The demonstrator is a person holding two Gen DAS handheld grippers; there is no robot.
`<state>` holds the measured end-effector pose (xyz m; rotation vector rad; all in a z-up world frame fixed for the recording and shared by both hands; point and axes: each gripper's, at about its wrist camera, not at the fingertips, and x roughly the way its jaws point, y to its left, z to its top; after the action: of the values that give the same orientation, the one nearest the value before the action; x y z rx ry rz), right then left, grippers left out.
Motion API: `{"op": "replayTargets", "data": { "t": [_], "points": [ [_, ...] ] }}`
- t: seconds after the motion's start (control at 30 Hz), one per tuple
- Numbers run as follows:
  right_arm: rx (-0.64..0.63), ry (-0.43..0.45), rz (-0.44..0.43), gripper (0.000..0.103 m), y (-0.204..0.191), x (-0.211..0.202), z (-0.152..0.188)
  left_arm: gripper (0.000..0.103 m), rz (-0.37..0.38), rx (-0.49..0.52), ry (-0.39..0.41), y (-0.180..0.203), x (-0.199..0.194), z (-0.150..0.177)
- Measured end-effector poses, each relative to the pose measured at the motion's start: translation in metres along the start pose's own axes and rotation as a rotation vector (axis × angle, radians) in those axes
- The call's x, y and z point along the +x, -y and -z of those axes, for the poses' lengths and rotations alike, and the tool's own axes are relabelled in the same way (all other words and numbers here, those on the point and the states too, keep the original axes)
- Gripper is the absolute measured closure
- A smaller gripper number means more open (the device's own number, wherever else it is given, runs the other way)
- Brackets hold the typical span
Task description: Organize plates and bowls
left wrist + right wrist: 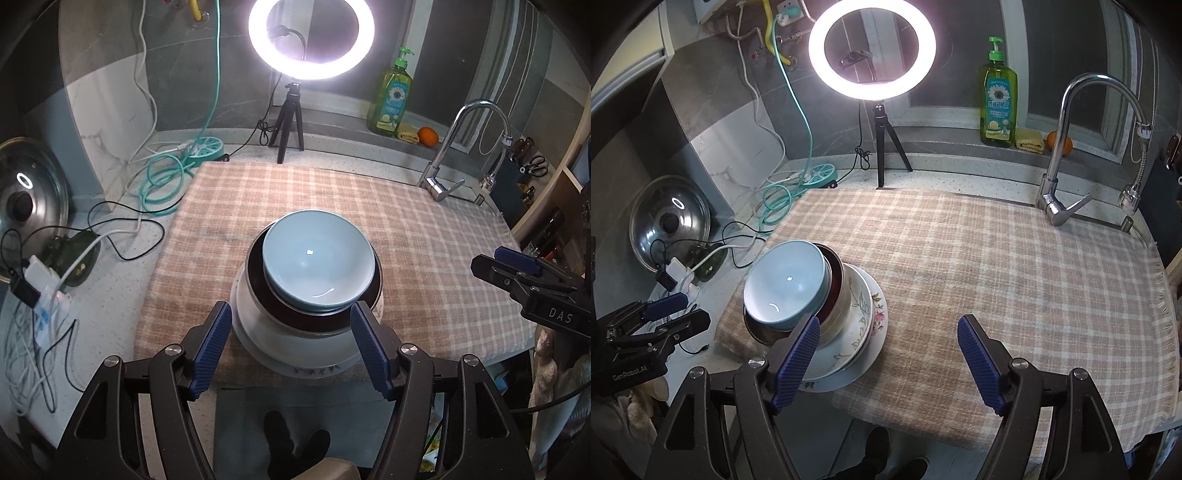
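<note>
One stack of dishes stands on the checked cloth (pixel 424 236) near its front left corner. A light blue bowl (pixel 317 262) (pixel 786 280) is on top, tilted inside a dark bowl with a metal rim (pixel 258 288) (pixel 833 280). Below them lie a floral deep plate (pixel 860 314) and a wider flat plate (pixel 295 358) (pixel 827 384). My left gripper (pixel 290 308) is open just short of the stack's near side; it also shows as the left gripper (pixel 661 314) left of the cloth. My right gripper (pixel 888 321) is open over bare cloth right of the stack, nothing between its fingers.
A ring light on a tripod (pixel 882 147) stands at the back, with a faucet (pixel 1060 199) at the back right. A green soap bottle (pixel 997 99) and an orange (pixel 1058 142) sit on the sill. A pot lid (pixel 26 203) and tangled cables (pixel 110 236) crowd the left counter.
</note>
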<state>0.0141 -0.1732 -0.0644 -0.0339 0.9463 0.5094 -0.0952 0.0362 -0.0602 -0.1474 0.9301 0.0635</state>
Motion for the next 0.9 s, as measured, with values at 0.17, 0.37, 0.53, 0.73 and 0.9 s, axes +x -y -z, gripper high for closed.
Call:
{"op": "replayTargets", "data": {
  "t": [0.17, 0.37, 0.53, 0.73, 0.9],
  "points": [
    [0.005, -0.002, 0.001, 0.029, 0.0005, 0.0002, -0.0008, 0.037, 0.000, 0.003, -0.001, -0.0004, 0.0008, -0.0001],
    [0.005, -0.008, 0.001, 0.029, 0.0002, 0.0021, -0.0001, 0.037, -0.004, 0.004, -0.002, -0.0007, 0.0009, -0.0001],
    [0.004, -0.008, 0.001, 0.029, -0.0001, 0.0023, 0.0003, 0.037, -0.008, 0.007, -0.007, -0.0034, 0.0021, -0.0005],
    [0.004, -0.009, 0.003, 0.029, -0.0008, 0.0034, 0.0003, 0.037, -0.001, 0.010, -0.013, -0.0040, 0.0034, -0.0011],
    [0.010, -0.011, 0.008, 0.029, -0.0021, 0.0063, -0.0001, 0.037, 0.007, 0.008, -0.009, -0.0046, 0.0036, -0.0032]
  ]
}}
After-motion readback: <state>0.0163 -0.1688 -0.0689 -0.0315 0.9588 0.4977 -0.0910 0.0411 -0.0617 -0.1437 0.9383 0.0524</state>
